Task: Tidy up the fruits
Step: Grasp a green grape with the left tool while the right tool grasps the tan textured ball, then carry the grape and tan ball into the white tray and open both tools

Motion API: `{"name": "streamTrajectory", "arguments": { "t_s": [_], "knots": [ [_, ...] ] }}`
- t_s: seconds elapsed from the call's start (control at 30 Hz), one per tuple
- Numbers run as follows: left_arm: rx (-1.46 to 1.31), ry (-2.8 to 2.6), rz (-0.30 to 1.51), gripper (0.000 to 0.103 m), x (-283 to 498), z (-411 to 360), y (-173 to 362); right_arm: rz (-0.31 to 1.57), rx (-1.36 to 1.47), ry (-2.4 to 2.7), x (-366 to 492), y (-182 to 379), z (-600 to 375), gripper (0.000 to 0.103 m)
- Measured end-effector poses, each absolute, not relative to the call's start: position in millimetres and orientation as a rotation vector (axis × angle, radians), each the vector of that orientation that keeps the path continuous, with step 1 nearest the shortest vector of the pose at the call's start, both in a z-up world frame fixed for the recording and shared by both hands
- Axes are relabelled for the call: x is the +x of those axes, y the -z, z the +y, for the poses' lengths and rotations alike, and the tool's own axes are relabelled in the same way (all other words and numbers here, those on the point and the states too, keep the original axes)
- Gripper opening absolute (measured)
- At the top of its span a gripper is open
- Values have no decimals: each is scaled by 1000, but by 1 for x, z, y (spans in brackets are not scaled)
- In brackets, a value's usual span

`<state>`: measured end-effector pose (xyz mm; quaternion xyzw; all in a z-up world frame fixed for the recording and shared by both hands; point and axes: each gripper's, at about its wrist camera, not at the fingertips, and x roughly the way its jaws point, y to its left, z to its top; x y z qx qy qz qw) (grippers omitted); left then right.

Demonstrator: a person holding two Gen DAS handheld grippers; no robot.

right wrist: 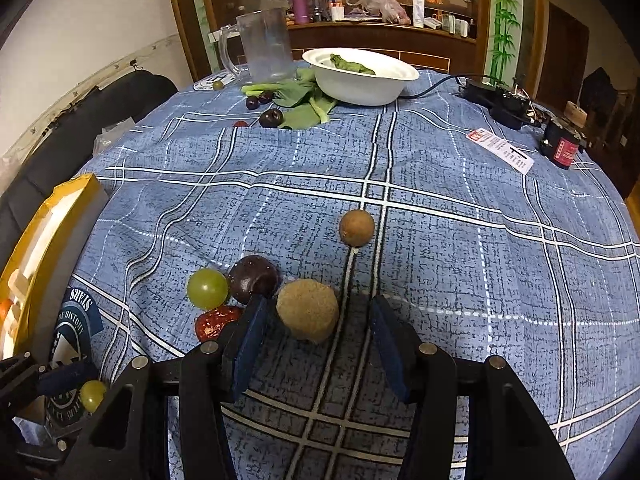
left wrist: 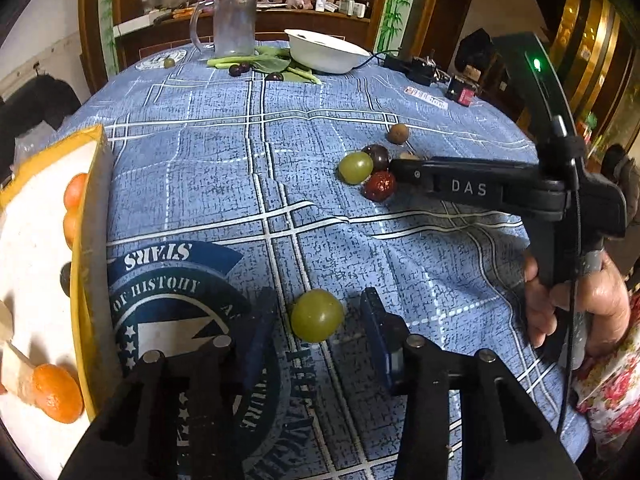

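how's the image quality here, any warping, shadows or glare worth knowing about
Left wrist view: strong fisheye bend, dark corners, and the left hand-held gripper casts a shadow around the green grape; green LED glare on the right hand-held gripper. Right wrist view: same curved tablecloth lines, shadow under the tan fruit, background shelf dim.

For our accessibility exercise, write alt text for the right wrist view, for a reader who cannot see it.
The right gripper, jaws open, straddles a rough tan round fruit on a blue plaid tablecloth. Left of it cluster a green grape, a dark plum and a red date; a smaller brown fruit lies beyond. A white bowl and a clear mug stand at the far edge.
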<state>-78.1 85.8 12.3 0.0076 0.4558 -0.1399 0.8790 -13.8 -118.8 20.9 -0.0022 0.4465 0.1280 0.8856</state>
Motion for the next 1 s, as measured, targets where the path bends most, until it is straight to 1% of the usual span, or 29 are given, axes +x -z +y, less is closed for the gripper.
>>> {"name": "streamTrajectory", "arguments": {
  "t_s": [0.03, 0.07, 0.17, 0.2, 0.23, 0.27, 0.43, 0.63, 0.8, 1.0],
  "knots": [
    [36, 283, 950, 42, -79, 83, -12, 927, -5, -269, -14, -21, -119, 54],
    [51, 277, 950, 42, -79, 81, -12, 926, -9, -268, -14, -21, -119, 48],
    [84, 262, 949, 41, -80, 76, -12, 923, -15, -272, -15, -21, -119, 33],
    [91, 247, 948, 32, -80, 76, -12, 923, -13, -275, -15, -21, -119, 32],
    [94, 234, 946, 25, -80, 77, -12, 920, -14, -272, -16, -22, -119, 32],
    [91, 232, 943, 23, -80, 78, -13, 918, -13, -272, -17, -22, -119, 32],
    [46, 216, 919, 23, -86, 88, -20, 915, 20, -276, -25, -23, -124, 32],
    [-41, 168, 826, 23, -102, 125, -57, 885, 51, -280, -44, -37, -127, 32],
    [-128, 41, 778, 23, -111, 182, -73, 838, 44, -327, -69, -61, -108, 32],
    [-261, -137, 760, 23, -121, 263, -74, 803, 10, -477, -93, -93, -52, 33]
  ]
}}
